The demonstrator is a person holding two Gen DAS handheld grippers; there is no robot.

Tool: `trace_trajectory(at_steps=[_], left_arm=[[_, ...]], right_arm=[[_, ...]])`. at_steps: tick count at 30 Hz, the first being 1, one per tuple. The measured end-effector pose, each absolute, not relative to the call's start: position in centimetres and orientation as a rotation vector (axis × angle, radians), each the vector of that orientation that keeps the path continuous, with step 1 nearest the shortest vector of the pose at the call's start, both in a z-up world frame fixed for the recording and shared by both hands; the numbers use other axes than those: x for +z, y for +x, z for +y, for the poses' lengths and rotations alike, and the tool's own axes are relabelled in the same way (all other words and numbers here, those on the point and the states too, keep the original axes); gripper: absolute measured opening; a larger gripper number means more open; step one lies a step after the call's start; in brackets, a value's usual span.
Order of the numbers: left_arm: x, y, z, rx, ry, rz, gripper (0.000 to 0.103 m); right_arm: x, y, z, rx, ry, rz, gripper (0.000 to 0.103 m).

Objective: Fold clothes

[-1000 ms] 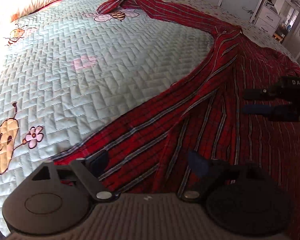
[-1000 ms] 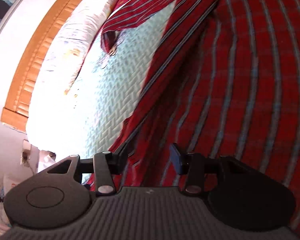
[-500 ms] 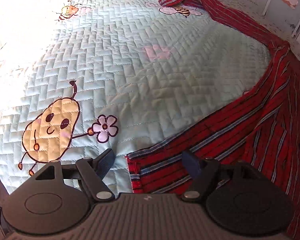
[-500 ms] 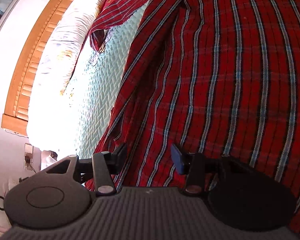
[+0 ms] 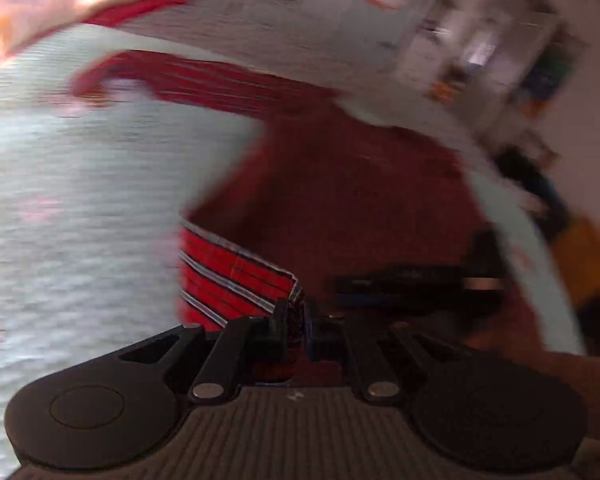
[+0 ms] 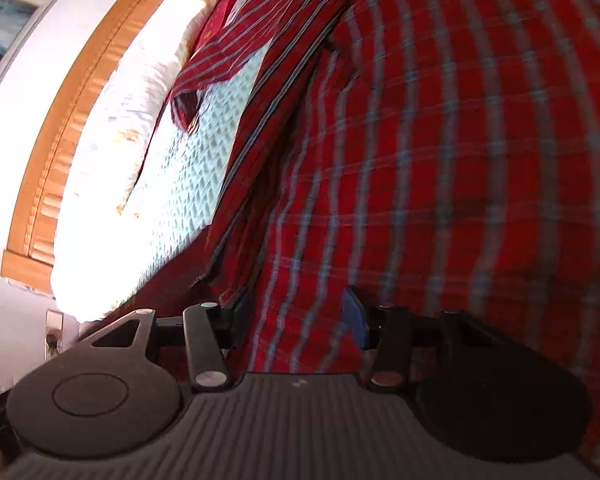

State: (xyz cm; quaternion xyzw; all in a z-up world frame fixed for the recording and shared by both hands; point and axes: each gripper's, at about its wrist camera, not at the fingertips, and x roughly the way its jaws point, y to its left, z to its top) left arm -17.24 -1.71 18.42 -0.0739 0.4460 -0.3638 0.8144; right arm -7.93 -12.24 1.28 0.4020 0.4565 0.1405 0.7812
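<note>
shirt hem (image 5: 236, 276) now lifted, pinched by left hand-held gripper (image 5: 296, 320).

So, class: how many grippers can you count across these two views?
2. The left gripper, shut on the red plaid shirt hem; the right gripper, open over the shirt.

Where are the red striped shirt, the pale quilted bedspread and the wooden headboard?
Red striped shirt (image 6: 460, 160): right wrist view, body.
Pale quilted bedspread (image 5: 80, 200): left wrist view, bare middle.
Wooden headboard (image 6: 72, 120): right wrist view, panel.

One red striped shirt (image 6: 440, 128) lies on one light quilt (image 5: 80, 208). Two grippers show – the left gripper (image 5: 298, 316) and the right gripper (image 6: 300, 316). One wooden headboard (image 6: 72, 112) too.
</note>
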Motion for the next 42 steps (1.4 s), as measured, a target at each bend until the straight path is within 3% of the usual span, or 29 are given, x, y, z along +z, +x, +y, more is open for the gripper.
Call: trace_trajectory(at_steps=[3, 6, 9, 13, 16, 17, 18, 22, 25, 29, 35, 37, 39, 42], left_arm=[[17.6, -19.4, -7.2, -0.952, -0.072, 1.024, 0.007], [13.4, -21.4, -11.5, -0.952, 0.192, 1.113, 0.009], [9.5, -22.8, -13.0, -0.967, 0.305, 1.215, 0.009], [8.5, -24.0, -13.2, -0.965, 0.324, 1.258, 0.012], [9.5, -24.5, -11.8, -0.905, 0.282, 1.233, 0.017], [10.1, -25.5, -11.4, -0.88, 0.28, 1.21, 0.025], [10.6, -25.9, -10.8, -0.86, 0.271, 1.19, 0.032], [12.8, -25.9, -6.5, -0.644, 0.121, 1.128, 0.034], [13.2, -25.5, -2.0, -0.41, 0.005, 1.141, 0.045], [11.0, -25.0, 0.9, -0.314, -0.091, 1.222, 0.046], [9.5, -25.8, -1.9, -0.38, 0.002, 1.19, 0.047], [9.7, -26.5, -2.5, -0.385, 0.079, 1.175, 0.047], [10.0, -27.3, -3.1, -0.388, 0.158, 1.158, 0.047], [9.6, -28.3, -2.6, -0.392, 0.239, 1.168, 0.047]], right_arm=[[1.6, -9.7, -14.4, 0.271, 0.878, 0.975, 0.05], [1.4, -11.7, -16.9, 0.26, 0.898, 0.976, 0.05], [0.7, -13.2, -18.9, 0.27, 0.929, 0.983, 0.05], [0.4, -13.4, -19.3, 0.314, 0.961, 0.989, 0.053], [0.7, -12.9, -19.0, 0.352, 0.974, 0.989, 0.063], [0.7, -12.7, -18.4, 0.375, 0.982, 0.989, 0.065], [0.9, -12.3, -17.3, 0.41, 0.986, 0.992, 0.066], [1.6, -11.7, -13.5, 0.505, 0.901, 1.053, 0.066], [1.8, -12.2, -12.1, 0.502, 0.837, 1.091, 0.066], [1.2, -12.6, -12.2, 0.472, 0.861, 1.123, 0.066], [1.4, -14.5, -13.5, 0.445, 0.888, 1.193, 0.066], [1.6, -15.6, -13.7, 0.454, 0.885, 1.211, 0.063], [2.0, -16.6, -14.0, 0.466, 0.867, 1.219, 0.039], [1.6, -16.7, -13.9, 0.481, 0.876, 1.231, 0.028]])
